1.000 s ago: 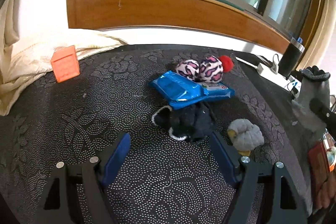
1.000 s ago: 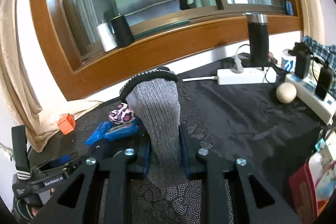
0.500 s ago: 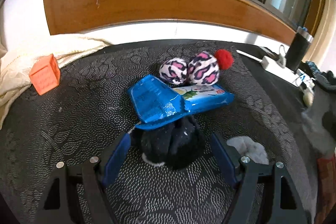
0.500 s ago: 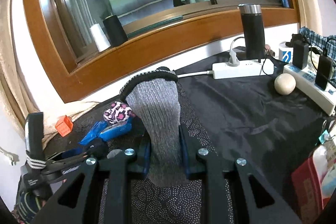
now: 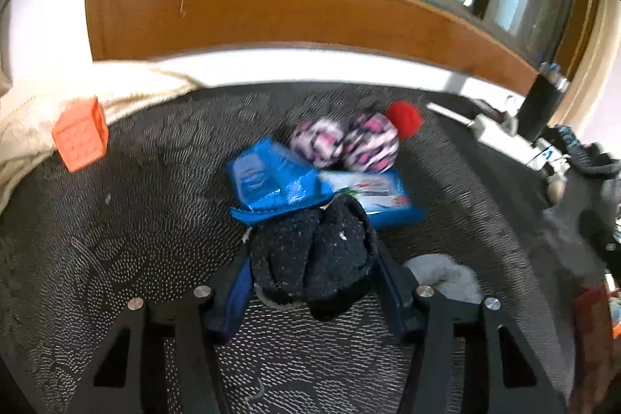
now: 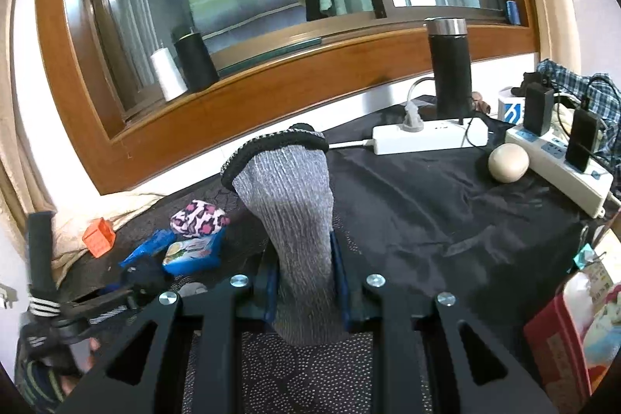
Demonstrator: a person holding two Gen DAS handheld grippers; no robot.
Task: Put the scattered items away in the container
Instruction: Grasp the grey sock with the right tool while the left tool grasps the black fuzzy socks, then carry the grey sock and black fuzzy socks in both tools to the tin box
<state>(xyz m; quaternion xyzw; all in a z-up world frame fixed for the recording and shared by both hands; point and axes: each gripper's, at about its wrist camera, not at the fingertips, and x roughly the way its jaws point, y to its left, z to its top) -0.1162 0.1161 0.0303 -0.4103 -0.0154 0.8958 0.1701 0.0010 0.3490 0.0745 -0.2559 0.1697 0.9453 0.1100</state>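
A: Left gripper (image 5: 310,282) closing on dark sock bundle (image 5: 310,258) at worktop (image 5: 136,220) centre; could drag blue packet (image 5: 279,185) overlapping at 12 o'clock.

B: Right gripper (image 6: 304,282) clamped on grey sock (image 6: 295,220); long axis upright, cuff toward 12. Could slump. Container unseen.

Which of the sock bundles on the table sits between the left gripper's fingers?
The black bundle; the pink leopard-print pair and grey one lie outside the closing left gripper.

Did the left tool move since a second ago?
Yes. The left tool went forward toward the blue packet and now its jaws are closing around the dark sock.
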